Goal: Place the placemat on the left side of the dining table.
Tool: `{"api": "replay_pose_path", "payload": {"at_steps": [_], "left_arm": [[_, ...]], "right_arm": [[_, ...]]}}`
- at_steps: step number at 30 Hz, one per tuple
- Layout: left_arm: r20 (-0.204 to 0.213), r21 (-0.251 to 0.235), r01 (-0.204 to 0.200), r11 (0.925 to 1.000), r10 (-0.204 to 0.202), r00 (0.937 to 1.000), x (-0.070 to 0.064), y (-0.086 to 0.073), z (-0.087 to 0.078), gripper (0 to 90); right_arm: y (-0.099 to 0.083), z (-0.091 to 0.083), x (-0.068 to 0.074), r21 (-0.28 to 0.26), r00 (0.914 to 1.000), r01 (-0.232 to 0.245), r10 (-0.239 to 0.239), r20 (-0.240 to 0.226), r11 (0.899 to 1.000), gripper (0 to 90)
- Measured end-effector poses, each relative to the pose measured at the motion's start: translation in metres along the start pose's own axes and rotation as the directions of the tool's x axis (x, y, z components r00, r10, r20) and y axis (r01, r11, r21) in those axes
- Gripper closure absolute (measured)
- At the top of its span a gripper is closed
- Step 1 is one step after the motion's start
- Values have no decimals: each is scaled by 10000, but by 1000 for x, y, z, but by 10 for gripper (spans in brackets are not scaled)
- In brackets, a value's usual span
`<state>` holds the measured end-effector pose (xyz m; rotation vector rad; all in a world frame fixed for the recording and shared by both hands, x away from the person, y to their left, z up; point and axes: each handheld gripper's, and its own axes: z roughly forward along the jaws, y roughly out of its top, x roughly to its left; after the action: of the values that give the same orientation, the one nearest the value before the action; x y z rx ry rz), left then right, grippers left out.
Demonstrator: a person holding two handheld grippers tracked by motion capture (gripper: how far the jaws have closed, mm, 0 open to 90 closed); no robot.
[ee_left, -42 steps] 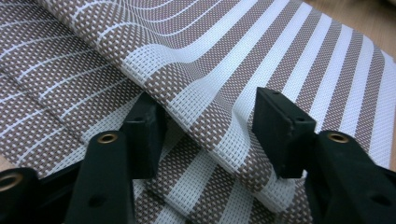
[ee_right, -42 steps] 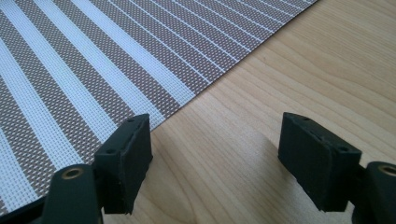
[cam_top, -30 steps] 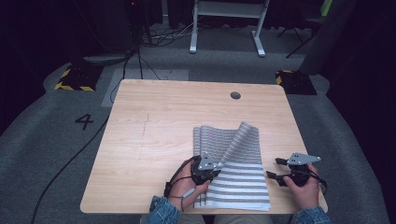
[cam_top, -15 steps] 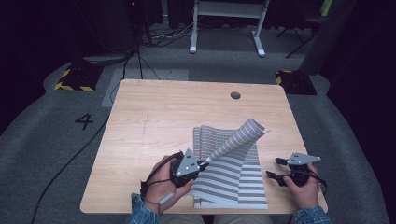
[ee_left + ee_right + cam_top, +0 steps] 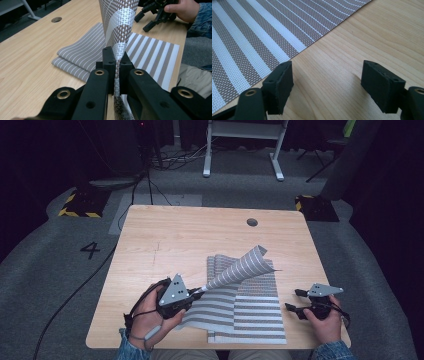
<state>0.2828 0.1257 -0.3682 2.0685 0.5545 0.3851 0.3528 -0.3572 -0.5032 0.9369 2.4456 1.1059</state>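
1. Pinching a corner of the striped mat (image 5: 245,270), the left gripper (image 5: 196,292) has its jaws clamped tight on the weave; in the left gripper view the cloth (image 5: 117,32) is squeezed flat between the two pads and rises beyond them in a tapering cone.

2. That lifted corner arcs up and over the rest of the mat, which lies flat on the wooden table (image 5: 165,240) near the person's edge. My guess is the corner is held high so it can be carried across without dragging.

3. Underneath, a second fold or layer (image 5: 82,56) shows at the far side of the mat; whether it is one mat doubled over or two stacked, I can't quite tell from here.

4. Over on the right, the right gripper (image 5: 296,304) sits low on the bare table just beside the mat's right edge, jaws spread wide with nothing between them. The right gripper view shows plain wood between the pads and the striped edge (image 5: 262,37) off to one side.

5. It looks parked there on purpose: close enough to pin or catch that edge once the fold comes down.

6. Watch the grip: it is a thin bite on a stiff weave, so a quick pull could slip it free.
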Motion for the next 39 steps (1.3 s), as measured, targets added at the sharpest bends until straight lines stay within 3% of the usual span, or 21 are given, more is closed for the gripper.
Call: {"api": "replay_pose_path", "payload": {"at_steps": [5, 9, 16, 19, 26, 31, 36, 39], "left_arm": [[-224, 388, 508, 9980, -500, 9985, 5, -2, -16, 882], [-402, 387, 995, 9943, -979, 9944, 11, -6, -29, 882], [-981, 298, 1099, 9935, -1065, 9895, 22, -15, -43, 881], [-1014, 309, 1106, 9934, -1069, 9891, 28, -19, -46, 881], [-1029, 493, 1473, 9879, -1417, 9845, 38, -28, -51, 881], [-1334, 597, 1961, 9788, -1868, 9733, 51, -41, -50, 880], [-1626, 519, 1995, 9785, -1888, 9684, 60, -48, -48, 880], [-1579, 391, 1920, 9806, -1836, 9702, 68, -55, -45, 880]], "right_arm": [[0, 0, 0, -1, 10000, 5, -5, 0, 10000, 260], [0, 0, 0, 1, 10000, 5, -5, 0, 10000, 260], [0, 0, 0, 1, 10000, 3, -3, 2, 10000, 260], [0, 0, 0, 1, 10000, 5, -5, 2, 10000, 260], [0, 0, 0, -24, 10000, -3, 3, 3, 10000, 261], [0, 0, 0, 2, 10000, 10, -10, 4, 10000, 261], [0, 0, 0, 0, 10000, 7, -7, 2, 10000, 261], [0, 0, 0, -23, 10000, -3, 3, 1, 10000, 260]]}}
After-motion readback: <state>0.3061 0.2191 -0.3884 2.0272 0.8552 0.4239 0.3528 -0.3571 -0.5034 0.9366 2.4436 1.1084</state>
